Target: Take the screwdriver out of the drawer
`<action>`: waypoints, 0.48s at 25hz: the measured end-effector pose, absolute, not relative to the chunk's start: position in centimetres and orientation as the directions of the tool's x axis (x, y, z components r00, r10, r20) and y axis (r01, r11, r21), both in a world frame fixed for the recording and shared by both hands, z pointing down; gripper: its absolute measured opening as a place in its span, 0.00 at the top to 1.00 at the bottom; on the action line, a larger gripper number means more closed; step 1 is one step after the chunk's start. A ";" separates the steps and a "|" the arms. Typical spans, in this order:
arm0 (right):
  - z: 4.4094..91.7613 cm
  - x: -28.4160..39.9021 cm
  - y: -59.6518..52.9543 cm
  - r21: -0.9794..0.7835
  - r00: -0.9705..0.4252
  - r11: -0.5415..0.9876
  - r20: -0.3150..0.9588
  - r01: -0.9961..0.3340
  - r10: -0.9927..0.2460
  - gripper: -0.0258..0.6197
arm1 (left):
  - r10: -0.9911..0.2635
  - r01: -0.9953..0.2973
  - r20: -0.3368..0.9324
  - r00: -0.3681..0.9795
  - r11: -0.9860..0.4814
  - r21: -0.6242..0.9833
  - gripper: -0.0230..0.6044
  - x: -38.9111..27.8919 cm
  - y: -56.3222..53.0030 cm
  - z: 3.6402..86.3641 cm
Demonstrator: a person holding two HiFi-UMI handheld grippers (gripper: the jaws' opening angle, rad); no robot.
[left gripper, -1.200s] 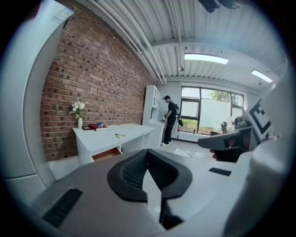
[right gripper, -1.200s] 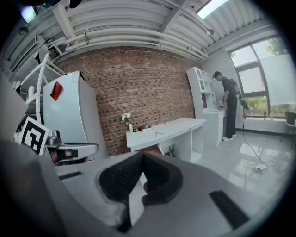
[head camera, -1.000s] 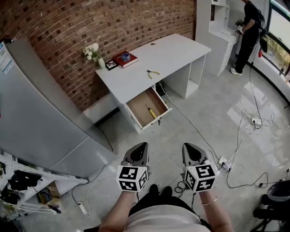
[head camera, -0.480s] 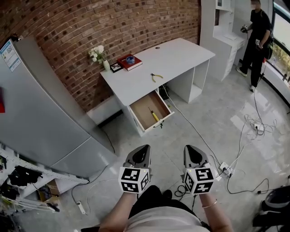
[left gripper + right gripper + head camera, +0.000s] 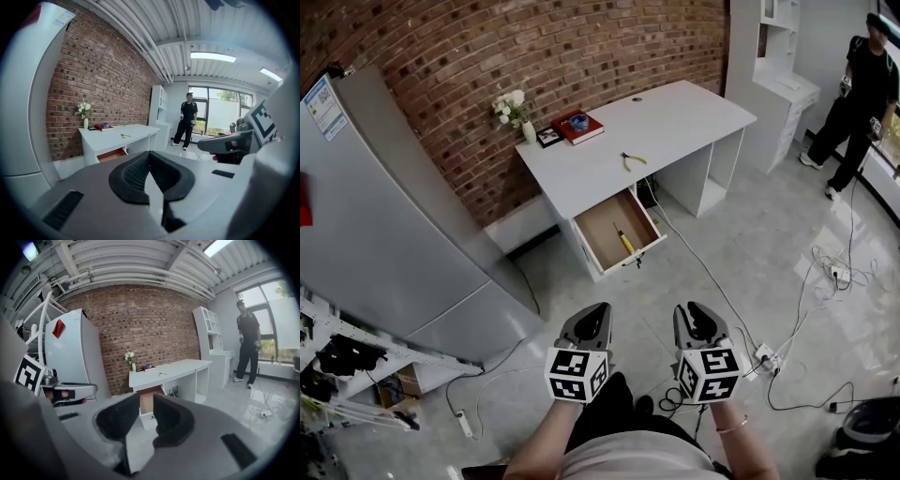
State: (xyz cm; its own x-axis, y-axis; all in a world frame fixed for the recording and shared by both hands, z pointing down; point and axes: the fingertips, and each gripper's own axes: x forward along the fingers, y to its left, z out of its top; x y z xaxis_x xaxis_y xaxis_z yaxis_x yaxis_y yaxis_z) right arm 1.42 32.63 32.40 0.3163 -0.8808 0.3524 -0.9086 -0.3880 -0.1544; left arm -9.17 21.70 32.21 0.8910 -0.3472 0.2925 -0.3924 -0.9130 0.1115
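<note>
The screwdriver (image 5: 623, 240) lies on the wooden bottom of the open drawer (image 5: 592, 234), its yellow handle toward the drawer's front and its dark shaft pointing back under the table. It sits nearer the drawer's right wall, and nothing touches it. The drawer is pulled out from under the white table (image 5: 675, 117).

On the table top, a pair of yellow-handled pliers (image 5: 631, 160) lies near the front edge, just behind the drawer. Farther back, by the brick wall (image 5: 581, 47), sit a red book (image 5: 581, 127), a small picture frame (image 5: 549, 137) and a vase of white flowers (image 5: 516, 108). A grey fridge (image 5: 384, 216) stands to the left of the table and a white shelf unit (image 5: 773, 56) to its right. A person in black (image 5: 862, 94) stands at the far right. Cables run over the pale floor (image 5: 741, 234) to a power strip (image 5: 766, 354).

Both tongs hang low over the floor in the person's hands, side by side, well apart from the drawer and pointing toward the table. The left tongs (image 5: 593, 314) have their jaw tips together with nothing between them. The right tongs (image 5: 694, 314) are opening: a gap shows between the pads and nothing is in it. In the right gripper view, the distant drawer shows through that gap.
</note>
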 end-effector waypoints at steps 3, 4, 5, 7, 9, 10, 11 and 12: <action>33.3 1.5 31.5 -0.172 0.289 -0.373 0.376 -0.912 -0.880 0.81 | -0.348 -0.400 0.311 0.884 -0.908 0.121 0.98 -9.0 20.9 33.2; 33.5 1.6 31.0 -0.177 0.282 -0.369 0.381 -0.913 -0.880 0.80 | -0.347 -0.401 0.316 0.883 -0.908 0.124 0.98 -8.8 20.5 33.5; 33.7 1.9 30.4 -0.183 0.275 -0.365 0.386 -0.913 -0.881 0.80 | -0.346 -0.402 0.321 0.882 -0.907 0.126 0.98 -8.5 19.9 33.7; 34.1 2.3 29.1 -0.195 0.262 -0.360 0.397 -0.912 -0.880 0.77 | -0.343 -0.404 0.332 0.879 -0.905 0.134 0.98 -7.9 18.7 34.3; 34.5 3.0 27.7 -0.196 0.255 -0.358 0.412 -0.913 -0.875 0.76 | -0.340 -0.406 0.339 0.877 -0.903 0.143 0.98 -7.2 17.3 34.8; 34.7 3.3 26.9 -0.192 0.252 -0.357 0.420 -0.914 -0.872 0.76 | -0.339 -0.406 0.341 0.877 -0.902 0.147 0.98 -6.8 16.5 35.0; 34.9 3.7 26.0 -0.186 0.249 -0.354 0.427 -0.916 -0.869 0.75 | -0.337 -0.406 0.344 0.876 -0.902 0.150 0.98 -6.3 15.6 35.1; 35.0 4.0 25.1 -0.184 0.246 -0.352 0.434 -0.917 -0.867 0.75 | -0.335 -0.406 0.347 0.876 -0.901 0.153 0.98 -5.8 14.6 35.3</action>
